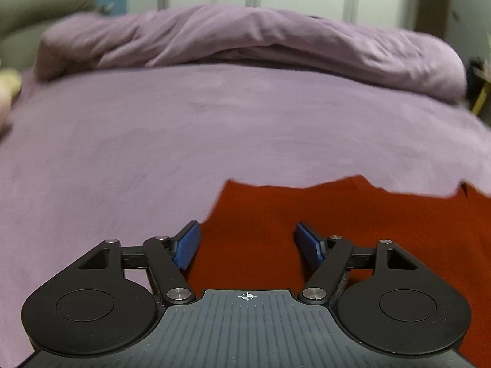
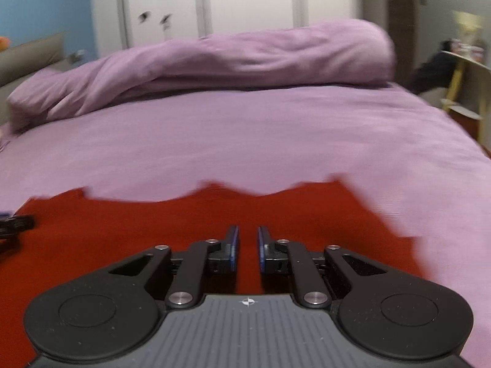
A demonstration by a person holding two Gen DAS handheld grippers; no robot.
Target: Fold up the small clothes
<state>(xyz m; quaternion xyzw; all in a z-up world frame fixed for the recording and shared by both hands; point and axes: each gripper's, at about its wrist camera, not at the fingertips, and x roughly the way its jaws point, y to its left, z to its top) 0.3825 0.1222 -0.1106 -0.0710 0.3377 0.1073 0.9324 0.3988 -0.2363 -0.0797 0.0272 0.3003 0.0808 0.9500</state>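
Observation:
A red garment [image 1: 353,224] lies flat on the purple bed sheet [image 1: 153,141]. My left gripper [image 1: 247,239] is open with its blue pads wide apart, hovering over the garment's left edge and holding nothing. In the right wrist view the same red garment [image 2: 153,224] spreads under my right gripper [image 2: 248,245], whose blue pads stand a narrow gap apart with nothing between them. The tip of the left gripper [image 2: 12,224] shows at the left edge of that view.
A rolled purple duvet [image 1: 245,36] lies across the far side of the bed. A grey headboard [image 1: 36,9] is at the far left. White wardrobe doors [image 2: 245,0] stand behind. A yellow-legged stand [image 2: 460,92] is at the right of the bed.

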